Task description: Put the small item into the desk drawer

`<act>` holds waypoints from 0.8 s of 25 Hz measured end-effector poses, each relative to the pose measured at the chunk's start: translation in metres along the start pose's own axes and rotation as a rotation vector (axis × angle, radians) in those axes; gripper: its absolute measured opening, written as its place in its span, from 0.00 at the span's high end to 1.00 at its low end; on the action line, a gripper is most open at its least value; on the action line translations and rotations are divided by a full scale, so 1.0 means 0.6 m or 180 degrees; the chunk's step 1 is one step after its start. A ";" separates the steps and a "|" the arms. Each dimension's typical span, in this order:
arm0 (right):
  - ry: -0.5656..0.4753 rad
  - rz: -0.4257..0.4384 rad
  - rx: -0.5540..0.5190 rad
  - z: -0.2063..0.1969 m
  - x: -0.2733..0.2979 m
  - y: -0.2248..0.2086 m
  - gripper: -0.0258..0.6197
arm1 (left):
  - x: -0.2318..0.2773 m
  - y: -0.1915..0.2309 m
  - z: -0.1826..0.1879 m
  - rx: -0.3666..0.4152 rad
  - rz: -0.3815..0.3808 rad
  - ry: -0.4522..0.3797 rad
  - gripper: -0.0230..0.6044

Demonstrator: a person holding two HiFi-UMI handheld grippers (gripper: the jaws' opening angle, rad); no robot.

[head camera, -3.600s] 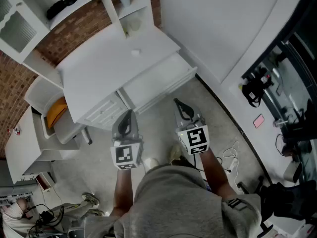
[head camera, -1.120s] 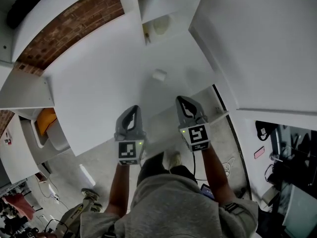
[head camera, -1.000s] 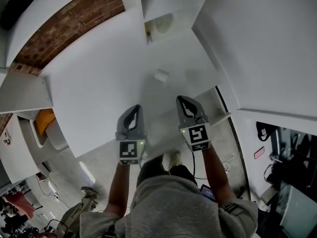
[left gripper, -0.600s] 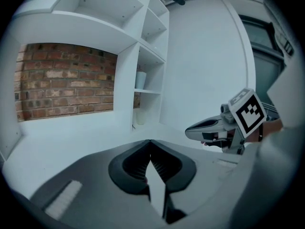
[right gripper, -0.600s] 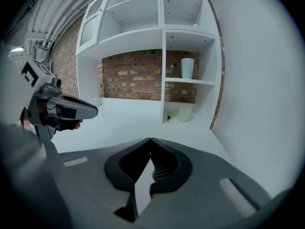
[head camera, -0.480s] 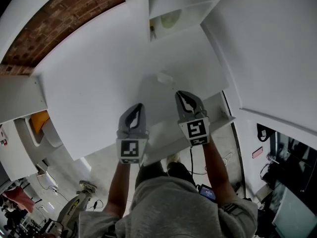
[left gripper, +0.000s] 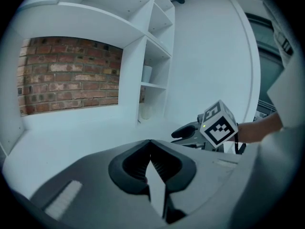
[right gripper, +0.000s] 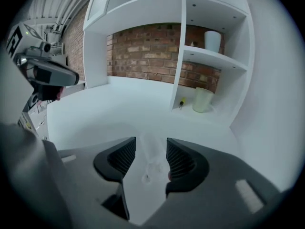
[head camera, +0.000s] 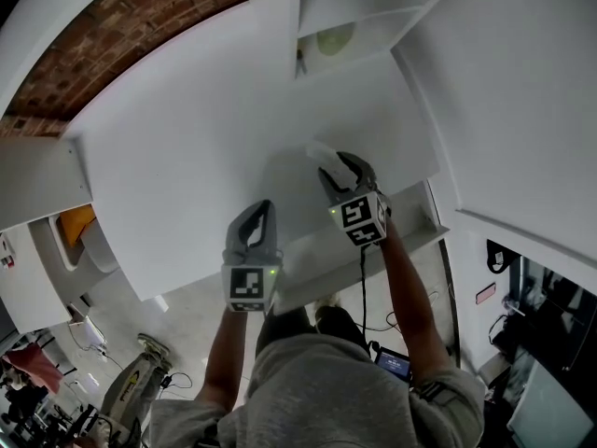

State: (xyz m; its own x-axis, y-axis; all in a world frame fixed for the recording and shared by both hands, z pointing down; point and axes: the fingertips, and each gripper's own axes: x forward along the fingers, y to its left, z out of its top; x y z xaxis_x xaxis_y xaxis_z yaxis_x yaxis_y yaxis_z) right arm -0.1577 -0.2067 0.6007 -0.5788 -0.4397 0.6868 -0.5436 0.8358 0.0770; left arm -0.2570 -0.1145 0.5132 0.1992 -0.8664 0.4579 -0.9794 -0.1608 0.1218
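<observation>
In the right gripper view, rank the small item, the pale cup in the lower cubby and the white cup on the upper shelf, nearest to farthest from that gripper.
1. small item: between the right gripper's opening jaws.
2. pale cup: lower cubby, ahead right.
3. white cup: upper shelf, above it.

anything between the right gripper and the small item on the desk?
Nothing. The right gripper view shows the small item sitting between the opening jaws of the right gripper, pads not pressing it.
</observation>
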 end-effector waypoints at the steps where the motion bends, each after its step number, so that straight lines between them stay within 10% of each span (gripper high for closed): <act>1: 0.0037 -0.0001 -0.0060 -0.003 0.007 0.000 0.63 | -0.001 0.002 -0.003 -0.0011 0.0007 0.0013 0.94; 20: 0.0281 -0.0044 -0.0102 -0.036 0.051 -0.009 0.70 | -0.006 0.021 -0.013 -0.0034 0.0044 0.0040 0.94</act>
State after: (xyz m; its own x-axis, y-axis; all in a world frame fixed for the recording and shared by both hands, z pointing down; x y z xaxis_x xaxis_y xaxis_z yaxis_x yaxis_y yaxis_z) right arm -0.1591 -0.2175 0.6370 -0.5147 -0.4217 0.7465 -0.5306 0.8406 0.1090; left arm -0.2697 -0.1095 0.5199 0.1860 -0.8626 0.4705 -0.9817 -0.1436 0.1249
